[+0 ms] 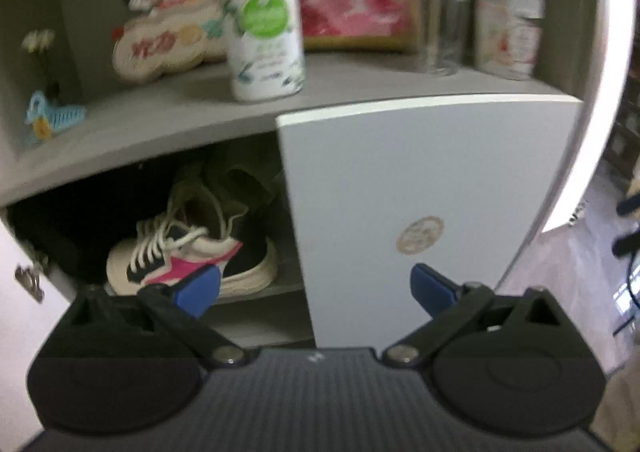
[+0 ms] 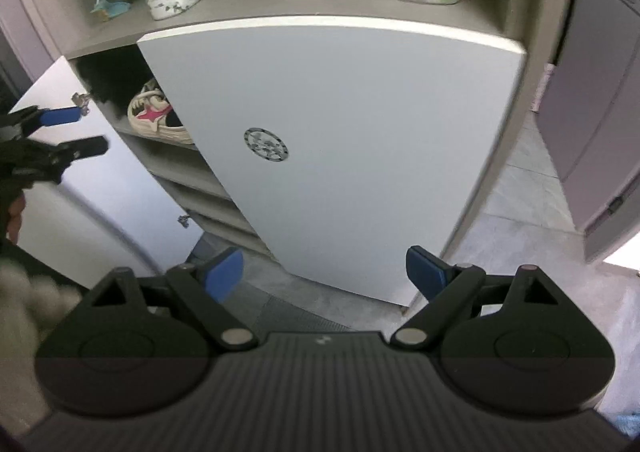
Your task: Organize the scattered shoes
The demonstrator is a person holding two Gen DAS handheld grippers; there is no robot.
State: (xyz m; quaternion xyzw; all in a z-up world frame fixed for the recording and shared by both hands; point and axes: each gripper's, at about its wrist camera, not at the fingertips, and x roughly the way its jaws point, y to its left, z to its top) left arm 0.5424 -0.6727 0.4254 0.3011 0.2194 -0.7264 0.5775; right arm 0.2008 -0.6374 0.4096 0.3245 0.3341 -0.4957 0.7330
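Observation:
A cream sneaker with pink and navy panels [image 1: 188, 256] sits on the top inner shelf of a white shoe cabinet, with a dark olive shoe [image 1: 236, 180] behind it. The sneaker also shows in the right wrist view [image 2: 154, 116]. The cabinet's right door [image 1: 420, 212] is shut; the left door [image 2: 92, 188] hangs open. My left gripper [image 1: 316, 288] is open and empty in front of the shelf; it also shows in the right wrist view [image 2: 78, 130]. My right gripper [image 2: 324, 272] is open and empty, facing the shut door [image 2: 340, 140].
The open shelf above the doors holds a white spray bottle [image 1: 260, 16], a decorative sign [image 1: 164, 40], a red picture [image 1: 352, 0], a clear cup [image 1: 438, 8], a canister [image 1: 510, 20] and a blue toy [image 1: 48, 118]. Grey tiled floor [image 2: 520, 232] lies to the right.

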